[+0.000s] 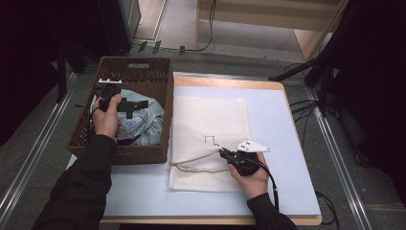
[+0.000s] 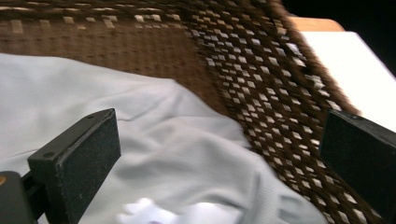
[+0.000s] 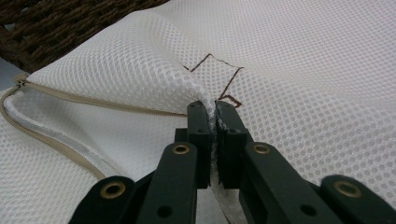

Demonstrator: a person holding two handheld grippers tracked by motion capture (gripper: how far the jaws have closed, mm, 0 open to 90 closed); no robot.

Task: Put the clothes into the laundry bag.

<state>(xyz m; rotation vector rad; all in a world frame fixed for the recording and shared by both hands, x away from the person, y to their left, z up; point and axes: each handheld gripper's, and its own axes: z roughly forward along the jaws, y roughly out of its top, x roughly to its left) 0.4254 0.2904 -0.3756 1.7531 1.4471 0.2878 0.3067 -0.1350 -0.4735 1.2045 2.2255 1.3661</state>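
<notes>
holding the mesh laundry bag (image 1: 209,139) open looks to be the right hand's job: the right gripper (image 3: 214,108) is clenched on a pinch of the bag's upper layer, just below a small brown stitched mark (image 3: 219,79), and in the right gripper view that layer is lifted off the lower one so the beige zipper (image 3: 56,116) gapes along the mouth. the bag lies flat on the pale blue mat (image 1: 282,143), its open end toward the person and its left edge just beside the basket. in the high view the right gripper (image 1: 224,153) sits at the bag's near part, the hand (image 1: 253,175) behind it. to the left, the woven brown basket (image 1: 158,72) holds a crumpled light blue garment (image 1: 146,120), and the left gripper (image 1: 139,104) is over it; in the left gripper view its jaws stand wide apart, released, with the garment (image 2: 177,154) between and beneath them and the basket wall (image 2: 261,74) behind, nothing gripped yet. judging by this, the work is at an early stage: the bag's mouth is open and held, but the garment is wholly in the basket and not yet grasped. what seems left is to close on the cloth, carry it across to the opening, feed it inside, and probably zip the bag. the wooden table edge (image 1: 230,82) frames the mat.
</notes>
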